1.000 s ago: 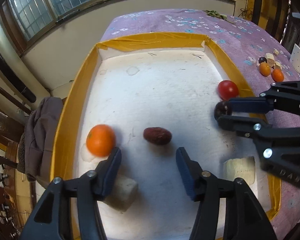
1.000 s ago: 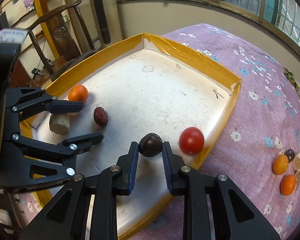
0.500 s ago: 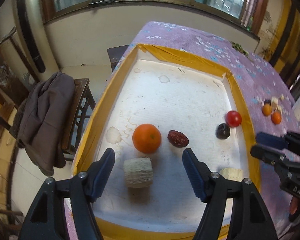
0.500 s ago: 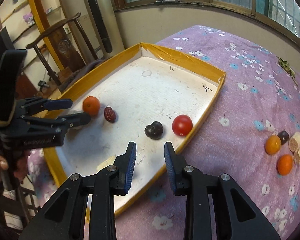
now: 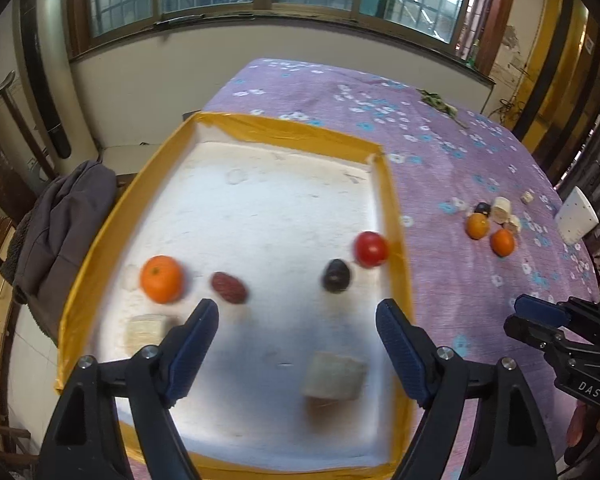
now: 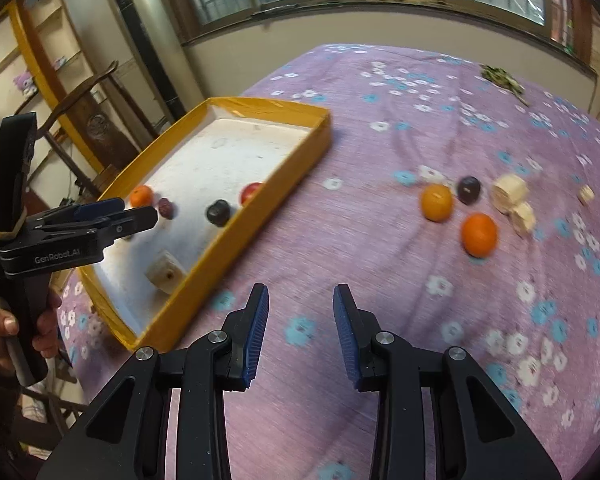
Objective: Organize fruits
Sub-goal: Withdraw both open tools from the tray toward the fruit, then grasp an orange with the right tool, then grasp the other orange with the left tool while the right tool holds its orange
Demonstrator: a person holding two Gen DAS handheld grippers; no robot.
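Observation:
A yellow-rimmed white tray (image 5: 394,216) (image 6: 276,184) holds an orange (image 5: 161,279), a red date (image 5: 229,287), a dark plum (image 5: 335,276) (image 6: 218,213), a red tomato (image 5: 371,249) and two pale cut chunks (image 5: 335,376) (image 5: 146,330). My left gripper (image 5: 296,344) is open and empty above the tray's near part. My right gripper (image 6: 300,330) is open and empty over the purple cloth, right of the tray. On the cloth lie two oranges (image 6: 479,234) (image 6: 436,202), a dark plum (image 6: 469,190) and pale chunks (image 6: 510,193).
The table has a purple flowered cloth (image 6: 420,128). A white object (image 5: 576,220) stands at the right edge. A chair with a grey jacket (image 5: 60,216) is left of the tray. Green sprigs (image 6: 500,78) lie at the far side.
Both grippers have drawn back and up from the tray. The right gripper let go of the dark plum, opened wider and swung right over the cloth. The left view now faces the tray's right part.

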